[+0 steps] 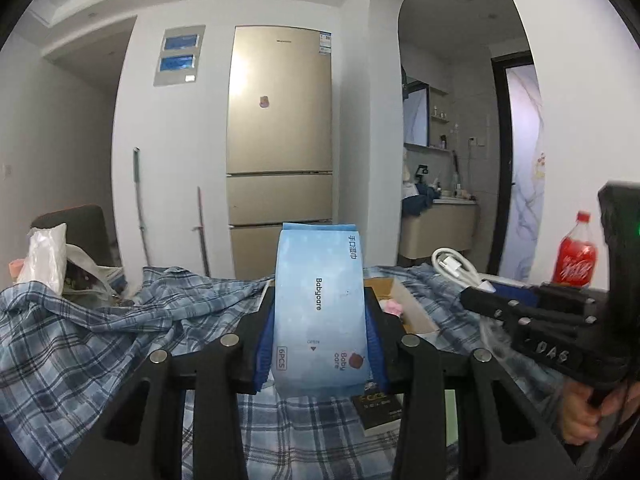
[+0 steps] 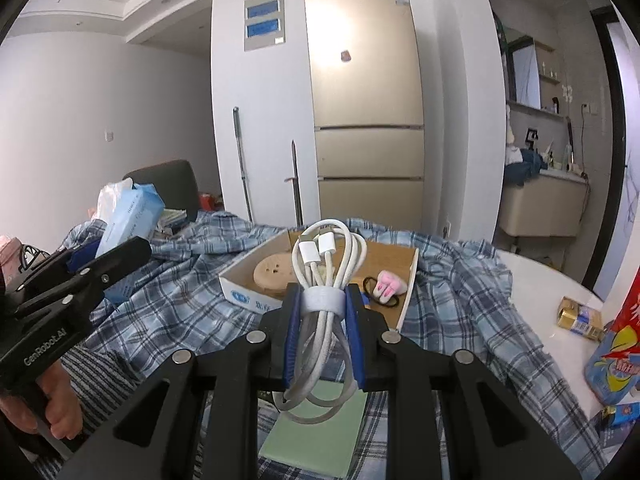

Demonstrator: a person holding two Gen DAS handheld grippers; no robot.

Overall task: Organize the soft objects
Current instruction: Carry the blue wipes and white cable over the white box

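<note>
My left gripper (image 1: 319, 344) is shut on a light blue pack of Babycare wet wipes (image 1: 320, 312), held upright above the blue plaid shirt (image 1: 100, 340). In the right wrist view the same pack (image 2: 128, 216) shows at the left, in the left gripper (image 2: 80, 268). My right gripper (image 2: 322, 316) is shut on a coiled white charging cable (image 2: 326, 264) bound with a white strap, raised over the table. The cable (image 1: 454, 266) and the right gripper (image 1: 480, 300) also appear at the right of the left wrist view.
An open cardboard box (image 2: 384, 260) on the shirt holds a round wooden piece (image 2: 276, 274) and a pink hair tie (image 2: 388, 284). A green booklet (image 2: 316, 436) lies below. A cola bottle (image 1: 576, 252), batteries (image 2: 580, 318) and a snack bag (image 2: 616, 344) stand right. A white plastic bag (image 1: 44, 256) sits left.
</note>
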